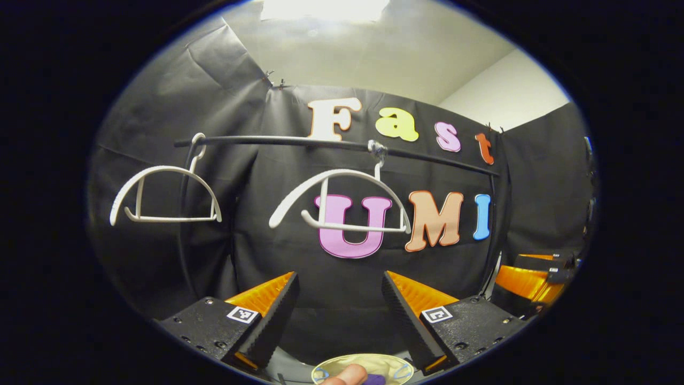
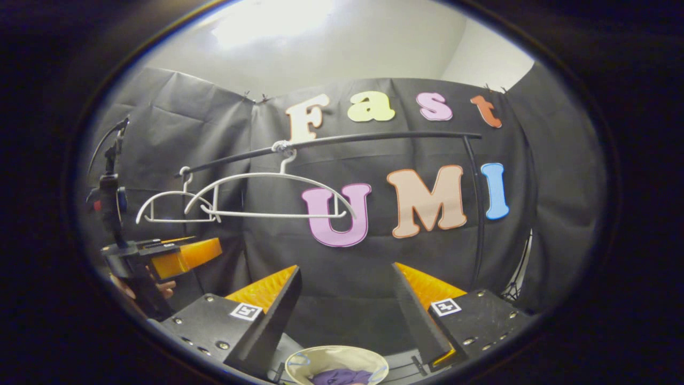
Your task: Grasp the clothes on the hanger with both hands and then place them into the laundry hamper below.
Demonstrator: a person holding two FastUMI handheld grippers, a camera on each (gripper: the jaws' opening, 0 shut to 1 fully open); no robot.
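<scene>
Both hand-held grippers gape wide, holding nothing; purple clothes lie in hamper.

I see two white plastic hangers on the black rail, both bare. The left hanger hooks near the rail's left end; the middle hanger hangs near the rail's centre, its hook wrapped in pale tape or cord. Below, near me, the laundry hamper is a round, cream-walled bin with an open top. Inside it lies purple clothing, crumpled low against the hamper's wall.
</scene>
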